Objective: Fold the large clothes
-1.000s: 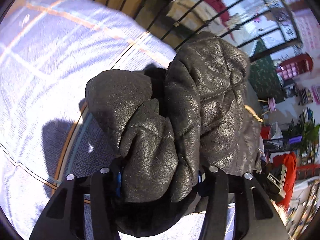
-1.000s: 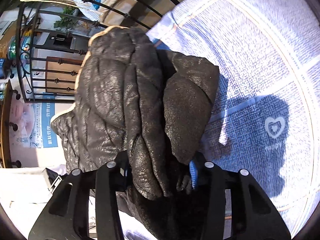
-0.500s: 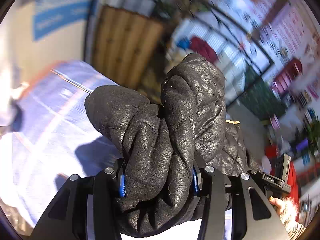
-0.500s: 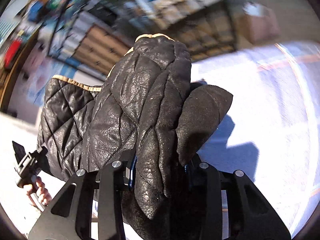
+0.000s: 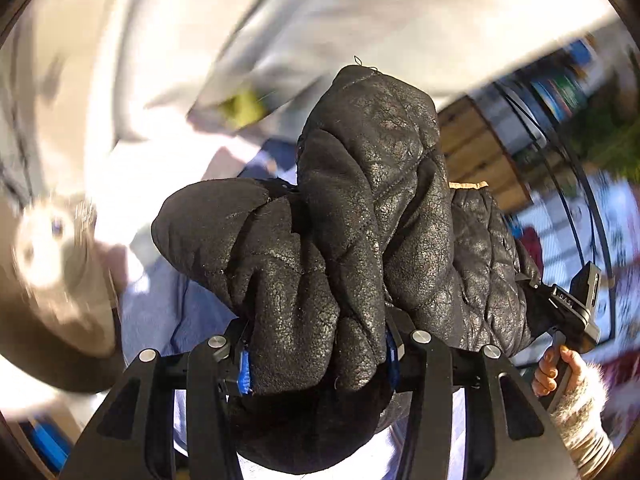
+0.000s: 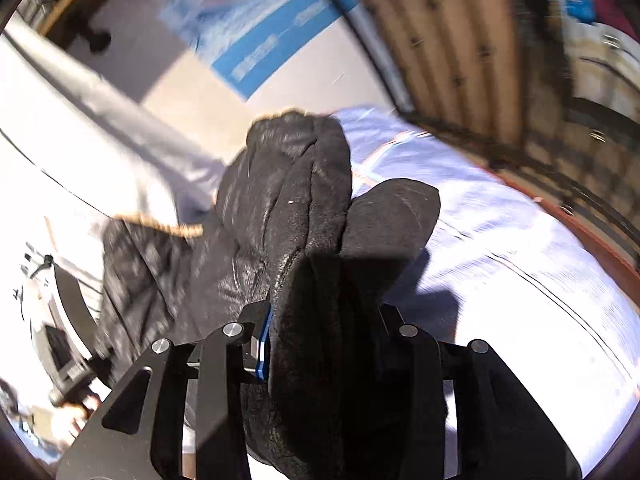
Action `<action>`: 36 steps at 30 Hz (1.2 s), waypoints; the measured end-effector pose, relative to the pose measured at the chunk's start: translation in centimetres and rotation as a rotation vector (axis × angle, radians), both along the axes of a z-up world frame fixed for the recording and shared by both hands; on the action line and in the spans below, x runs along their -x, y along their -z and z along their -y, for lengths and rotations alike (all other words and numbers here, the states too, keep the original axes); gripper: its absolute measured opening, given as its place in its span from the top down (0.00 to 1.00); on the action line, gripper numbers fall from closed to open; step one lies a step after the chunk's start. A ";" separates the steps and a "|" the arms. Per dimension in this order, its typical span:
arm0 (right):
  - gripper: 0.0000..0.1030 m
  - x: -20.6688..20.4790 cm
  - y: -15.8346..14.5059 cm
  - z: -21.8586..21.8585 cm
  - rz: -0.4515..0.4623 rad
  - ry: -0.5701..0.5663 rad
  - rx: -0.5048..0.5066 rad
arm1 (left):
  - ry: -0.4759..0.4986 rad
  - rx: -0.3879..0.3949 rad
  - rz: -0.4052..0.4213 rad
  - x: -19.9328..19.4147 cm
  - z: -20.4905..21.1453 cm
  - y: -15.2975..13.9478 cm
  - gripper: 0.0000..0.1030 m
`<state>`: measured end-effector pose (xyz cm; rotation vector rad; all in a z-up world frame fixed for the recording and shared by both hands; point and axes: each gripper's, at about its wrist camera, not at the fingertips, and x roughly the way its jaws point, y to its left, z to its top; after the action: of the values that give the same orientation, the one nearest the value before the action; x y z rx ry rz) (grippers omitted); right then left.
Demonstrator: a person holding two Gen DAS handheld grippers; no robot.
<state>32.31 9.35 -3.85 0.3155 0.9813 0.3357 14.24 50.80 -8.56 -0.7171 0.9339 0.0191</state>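
Observation:
A black quilted jacket with a tan lining edge is bunched and held up in the air between both grippers. My left gripper is shut on a thick fold of it. My right gripper is shut on another fold of the same jacket. The jacket hangs above a light blue checked bedsheet. In the left wrist view the right gripper's body and the hand holding it show at the right edge.
A wooden slatted panel and a black metal bed frame stand behind the bed. A blue and white poster hangs on the wall. Blurred white cloth fills the upper left wrist view.
Both grippers have swung up and turned with the jacket held. The views now point at the wall and bed edge instead of down on the sheet. The images are motion-blurred.

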 end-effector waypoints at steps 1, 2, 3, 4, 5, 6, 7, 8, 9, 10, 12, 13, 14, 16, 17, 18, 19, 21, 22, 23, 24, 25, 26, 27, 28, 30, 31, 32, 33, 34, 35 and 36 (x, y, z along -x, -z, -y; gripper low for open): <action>0.62 -1.0 0.8 -1.7 -0.013 -0.020 0.035 | -0.024 0.015 -0.025 0.3 -0.5 1.8 0.54; 0.60 -2.0 1.5 -2.8 -0.033 -0.031 0.062 | -0.043 0.032 -0.059 0.5 -0.8 3.5 0.53; 0.58 -3.1 2.5 -3.8 -0.062 -0.038 0.092 | -0.057 0.062 -0.082 0.8 -1.1 5.0 0.53; 0.57 -3.9 3.9 -4.2 -0.101 -0.026 0.119 | -0.062 0.091 -0.103 1.2 -0.9 6.5 0.50; 0.56 -4.6 5.2 -4.1 -0.143 0.003 0.139 | -0.063 0.097 -0.121 1.6 -0.7 7.6 0.46; 0.54 -4.9 6.4 -3.7 -0.186 0.035 0.155 | -0.062 0.090 -0.137 2.3 -0.4 8.5 0.44; 0.53 -5.3 8.0 -2.7 -0.243 0.080 0.153 | -0.059 0.090 -0.145 2.8 -0.4 9.1 0.41; 0.51 -5.3 9.2 -1.4 -0.281 0.119 0.124 | -0.056 0.090 -0.148 3.3 -0.4 9.5 0.36; 0.48 -4.9 10.5 0.2 -0.316 0.157 0.078 | -0.054 0.083 -0.153 3.5 -0.7 9.9 0.33; 0.46 -4.1 11.5 1.6 -0.334 0.179 0.048 | -0.048 0.078 -0.154 3.7 -1.0 10.0 0.28; 0.39 -3.2 13.0 4.0 -0.360 0.212 -0.008 | -0.017 0.071 -0.156 3.5 -1.4 9.9 0.26; 0.37 -2.8 13.2 4.4 -0.359 0.214 -0.020 | -0.004 0.052 -0.160 3.3 -1.8 9.8 0.25; 0.36 -2.4 13.3 5.0 -0.356 0.220 -0.044 | 0.005 0.034 -0.165 2.9 -2.3 10.1 0.23; 0.36 -2.0 13.0 5.5 -0.352 0.242 -0.074 | 0.015 0.019 -0.180 2.5 -2.8 10.0 0.23; 0.36 -1.8 12.7 5.6 -0.352 0.253 -0.075 | 0.012 0.007 -0.188 2.6 -3.0 9.8 0.21; 0.36 -1.5 12.3 5.9 -0.352 0.271 -0.071 | 0.007 -0.009 -0.192 1.5 -1.7 9.1 0.21; 0.36 -1.1 11.5 6.2 -0.343 0.289 -0.069 | 0.006 -0.039 -0.193 1.6 -1.5 8.4 0.20; 0.32 -0.2 10.2 6.8 -0.325 0.342 -0.036 | 0.008 -0.139 -0.197 0.6 0.8 6.3 0.19; 0.27 0.4 9.5 7.0 -0.318 0.370 -0.013 | 0.014 -0.216 -0.204 0.7 1.2 5.2 0.16; 0.23 0.9 8.7 7.4 -0.307 0.390 -0.001 | 0.026 -0.299 -0.210 0.7 1.7 4.2 0.15; 0.23 1.6 8.0 7.8 -0.294 0.395 0.000 | 0.039 -0.363 -0.211 0.6 2.2 3.7 0.15; 0.23 1.8 7.6 7.9 -0.284 0.389 0.000 | 0.057 -0.454 -0.215 0.6 2.9 2.8 0.14; 0.23 2.7 6.8 7.8 -0.275 0.374 0.025 | 0.071 -0.534 -0.227 0.8 3.4 2.2 0.13; 0.23 3.4 6.3 7.4 -0.278 0.364 0.075 | 0.080 -0.605 -0.238 0.9 3.9 1.8 0.13; 0.23 4.0 5.9 7.1 -0.280 0.357 0.115 | 0.084 -0.673 -0.252 0.9 4.5 1.3 0.13; 0.23 6.0 5.5 6.1 -0.279 0.312 0.166 | 0.084 -0.729 -0.280 1.1 5.3 0.6 0.12; 0.23 6.8 5.5 5.8 -0.287 0.296 0.185 | 0.081 -0.718 -0.289 1.4 5.5 0.3 0.12; 0.23 7.8 5.8 5.1 -0.307 0.272 0.224 | 0.076 -0.688 -0.293 2.2 5.4 0.0 0.12; 0.23 8.7 6.2 4.4 -0.329 0.244 0.258 | 0.073 -0.651 -0.292 2.5 5.7 -0.3 0.12; 0.23 9.3 6.6 3.9 -0.343 0.223 0.277 | 0.078 -0.617 -0.283 2.8 6.2 -0.7 0.12; 0.23 10.3 7.0 2.8 -0.360 0.190 0.299 | 0.086 -0.597 -0.278 3.0 6.9 -1.1 0.10; 0.23 11.2 7.3 1.6 -0.377 0.152 0.321 | 0.092 -0.594 -0.282 3.2 7.8 -1.5 0.08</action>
<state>21.15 7.73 -11.20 0.1606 1.3520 -0.0263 11.08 42.96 -7.07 -0.1188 1.1567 0.3105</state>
